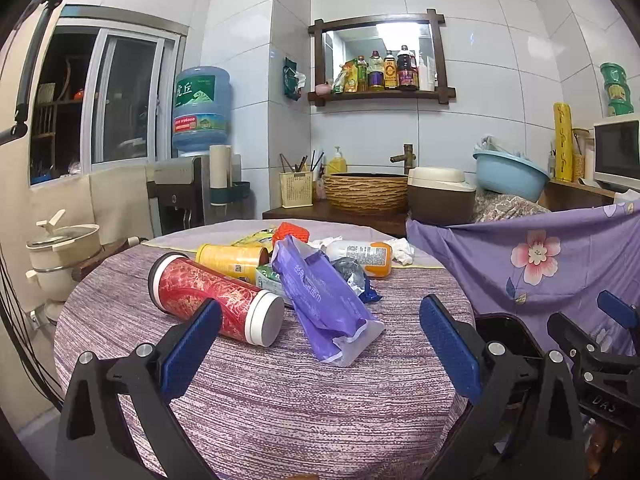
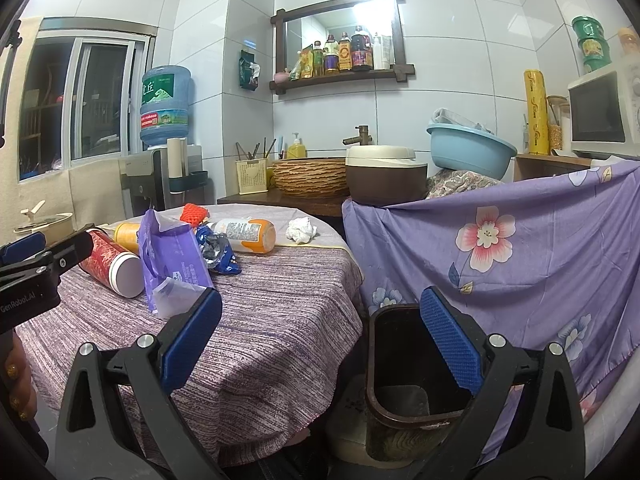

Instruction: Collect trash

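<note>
Trash lies on a round table (image 1: 280, 392) with a purple striped cloth: a purple plastic bag (image 1: 320, 300), a red canister (image 1: 212, 300), a yellow can (image 1: 232, 258), a white and orange bottle (image 1: 364, 254), a crumpled blue wrapper (image 1: 356, 280) and white tissue (image 1: 402, 250). My left gripper (image 1: 320, 344) is open and empty, above the table just in front of the bag and canister. My right gripper (image 2: 320, 340) is open and empty, above the gap between the table (image 2: 260, 340) and a dark trash bin (image 2: 404, 384) on the floor.
A purple flowered sheet (image 2: 520, 260) drapes over furniture right of the bin. Behind the table stands a counter with a woven basin (image 1: 366, 194), a rice cooker (image 1: 440, 200) and a blue bowl (image 1: 510, 176). A water dispenser (image 1: 192, 184) and stacked pots (image 1: 60, 256) are at the left.
</note>
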The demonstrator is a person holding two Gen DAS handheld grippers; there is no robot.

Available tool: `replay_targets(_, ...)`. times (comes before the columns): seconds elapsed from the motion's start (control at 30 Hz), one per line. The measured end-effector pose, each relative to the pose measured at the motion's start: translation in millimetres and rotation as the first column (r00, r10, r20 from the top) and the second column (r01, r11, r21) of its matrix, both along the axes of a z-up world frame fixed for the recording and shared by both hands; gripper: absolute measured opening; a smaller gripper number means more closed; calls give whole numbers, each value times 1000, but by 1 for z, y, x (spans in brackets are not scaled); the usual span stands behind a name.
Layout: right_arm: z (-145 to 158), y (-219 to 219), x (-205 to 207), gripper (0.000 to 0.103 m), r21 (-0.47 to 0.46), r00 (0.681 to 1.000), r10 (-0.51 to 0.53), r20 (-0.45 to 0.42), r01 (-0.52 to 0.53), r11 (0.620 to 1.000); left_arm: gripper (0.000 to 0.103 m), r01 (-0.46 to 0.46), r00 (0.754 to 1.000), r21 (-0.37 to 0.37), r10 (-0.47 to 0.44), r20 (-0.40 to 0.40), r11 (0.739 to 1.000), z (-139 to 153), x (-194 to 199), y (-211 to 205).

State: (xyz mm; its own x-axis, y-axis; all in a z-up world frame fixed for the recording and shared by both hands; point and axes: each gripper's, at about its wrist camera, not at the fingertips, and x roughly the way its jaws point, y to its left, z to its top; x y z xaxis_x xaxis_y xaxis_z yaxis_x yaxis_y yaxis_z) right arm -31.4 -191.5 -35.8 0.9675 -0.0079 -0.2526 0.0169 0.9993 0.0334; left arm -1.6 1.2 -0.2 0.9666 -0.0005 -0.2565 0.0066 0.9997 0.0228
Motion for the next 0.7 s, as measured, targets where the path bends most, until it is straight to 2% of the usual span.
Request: replay_targets(0.7, 1, 1, 0, 98, 3, 1000, 3, -2, -3, 1000, 98, 0, 1000, -2, 0, -1, 1000, -1, 0, 0)
